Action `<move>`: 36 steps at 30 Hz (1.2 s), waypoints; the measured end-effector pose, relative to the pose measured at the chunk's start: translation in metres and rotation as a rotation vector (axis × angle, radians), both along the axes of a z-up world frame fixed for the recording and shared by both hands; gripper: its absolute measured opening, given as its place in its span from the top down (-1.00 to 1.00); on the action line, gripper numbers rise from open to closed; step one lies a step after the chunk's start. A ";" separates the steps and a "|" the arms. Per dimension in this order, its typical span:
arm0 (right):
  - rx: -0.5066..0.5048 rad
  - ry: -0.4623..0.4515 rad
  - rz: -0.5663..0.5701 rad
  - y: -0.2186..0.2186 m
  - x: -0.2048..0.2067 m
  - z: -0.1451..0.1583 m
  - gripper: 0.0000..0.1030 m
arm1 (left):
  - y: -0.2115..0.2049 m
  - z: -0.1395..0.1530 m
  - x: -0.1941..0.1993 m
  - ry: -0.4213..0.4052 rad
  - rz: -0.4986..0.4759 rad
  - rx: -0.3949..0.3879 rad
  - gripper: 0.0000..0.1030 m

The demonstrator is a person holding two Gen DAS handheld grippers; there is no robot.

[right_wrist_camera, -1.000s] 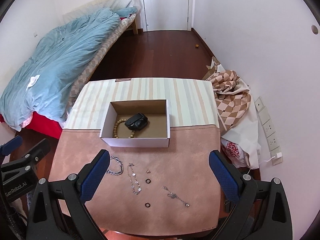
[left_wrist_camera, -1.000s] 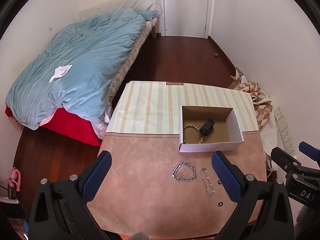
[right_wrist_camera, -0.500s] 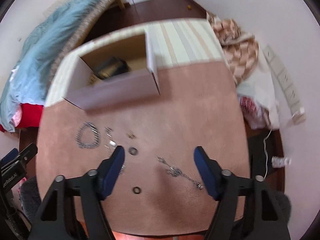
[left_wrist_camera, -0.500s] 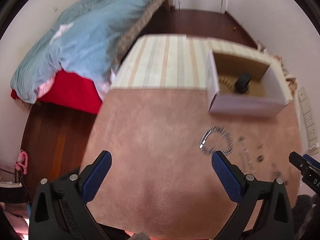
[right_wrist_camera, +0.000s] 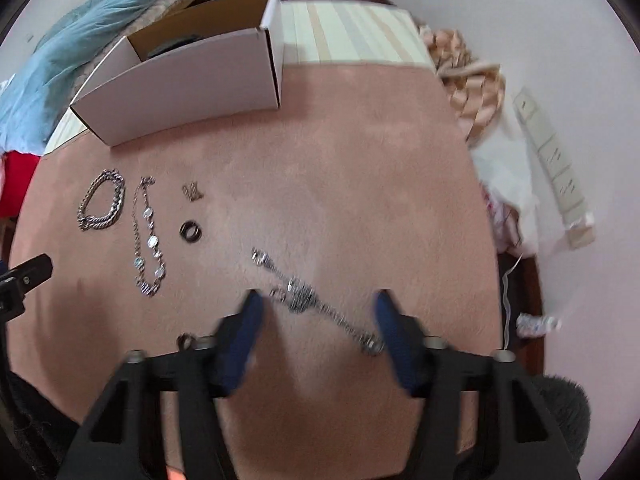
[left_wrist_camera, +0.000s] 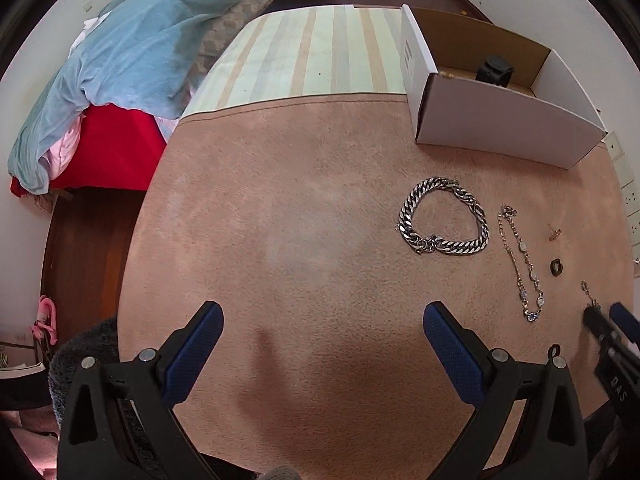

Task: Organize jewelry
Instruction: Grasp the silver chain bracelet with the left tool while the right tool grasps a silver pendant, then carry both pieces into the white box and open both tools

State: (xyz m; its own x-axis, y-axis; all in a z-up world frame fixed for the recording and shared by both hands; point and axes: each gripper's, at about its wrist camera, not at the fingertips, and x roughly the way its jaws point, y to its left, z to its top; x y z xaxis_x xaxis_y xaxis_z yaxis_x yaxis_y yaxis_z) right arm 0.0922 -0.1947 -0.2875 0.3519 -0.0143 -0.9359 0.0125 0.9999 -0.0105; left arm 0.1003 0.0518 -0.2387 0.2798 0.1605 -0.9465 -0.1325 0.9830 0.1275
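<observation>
Pickup step. My right tool (right_wrist_camera: 316,312), lower centre of frame, is closing astride the thin chain (right_wrist_camera: 312,300), not yet pinching. Left tool (left_wrist_camera: 320,336) spread, empty. Next: pinch, lift to box (right_wrist_camera: 192,80).

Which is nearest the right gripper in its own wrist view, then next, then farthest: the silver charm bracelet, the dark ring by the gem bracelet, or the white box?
1. Silver charm bracelet, between the closing fingers of the right gripper.
2. Dark ring, up and left.
3. White box, far side of the table.
</observation>
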 end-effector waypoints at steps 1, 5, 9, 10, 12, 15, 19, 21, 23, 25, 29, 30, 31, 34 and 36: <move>-0.012 -0.020 0.001 0.000 0.000 0.001 0.79 | 0.000 -0.001 0.000 0.001 0.003 0.002 -0.99; 0.042 -0.017 -0.023 -0.005 0.003 0.004 0.86 | 0.004 0.001 0.003 -0.010 0.007 0.003 -0.99; 0.167 -0.034 -0.071 -0.016 0.008 0.017 0.86 | 0.015 0.004 0.006 -0.023 0.026 -0.036 -0.98; 0.196 -0.048 -0.082 -0.017 0.010 0.024 0.86 | 0.019 0.004 0.008 -0.024 0.035 -0.063 -0.97; 0.244 -0.072 -0.094 -0.020 0.018 0.037 0.87 | 0.025 0.004 0.012 -0.024 0.051 -0.113 -0.97; 0.273 -0.095 -0.101 -0.021 0.030 0.046 0.86 | 0.035 0.002 0.024 -0.025 0.078 -0.209 -0.97; 0.268 -0.102 -0.111 -0.018 0.041 0.044 0.86 | 0.033 -0.007 0.045 -0.004 0.074 -0.278 -0.66; 0.266 -0.099 -0.120 -0.018 0.044 0.040 0.86 | 0.024 -0.014 0.055 0.022 0.042 -0.290 -0.59; 0.271 -0.092 -0.131 -0.019 0.044 0.037 0.86 | 0.015 -0.020 0.060 0.037 0.013 -0.268 -0.43; 0.263 -0.087 -0.136 -0.020 0.044 0.034 0.86 | 0.003 -0.022 0.063 0.029 -0.032 -0.213 -0.32; 0.260 -0.073 -0.153 -0.022 0.044 0.027 0.86 | -0.022 -0.020 0.063 -0.015 -0.142 -0.137 0.31; 0.263 -0.070 -0.157 -0.023 0.043 0.026 0.86 | -0.028 -0.019 0.062 -0.025 -0.167 -0.132 0.58; 0.265 -0.066 -0.162 -0.024 0.043 0.024 0.86 | -0.031 -0.019 0.061 -0.030 -0.182 -0.131 0.80; 0.267 -0.066 -0.165 -0.026 0.042 0.024 0.86 | -0.036 -0.020 0.058 -0.033 -0.198 -0.155 0.89; 0.269 -0.072 -0.166 -0.026 0.042 0.026 0.86 | -0.032 -0.020 0.056 -0.034 -0.188 -0.182 0.89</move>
State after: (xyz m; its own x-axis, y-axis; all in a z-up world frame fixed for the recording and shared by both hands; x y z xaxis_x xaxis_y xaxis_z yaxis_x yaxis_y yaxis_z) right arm 0.1340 -0.2210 -0.2612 0.4307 0.1673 -0.8869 0.1667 0.9510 0.2603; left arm 0.1559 0.0194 -0.2587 0.3204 -0.0695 -0.9447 0.0534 0.9970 -0.0553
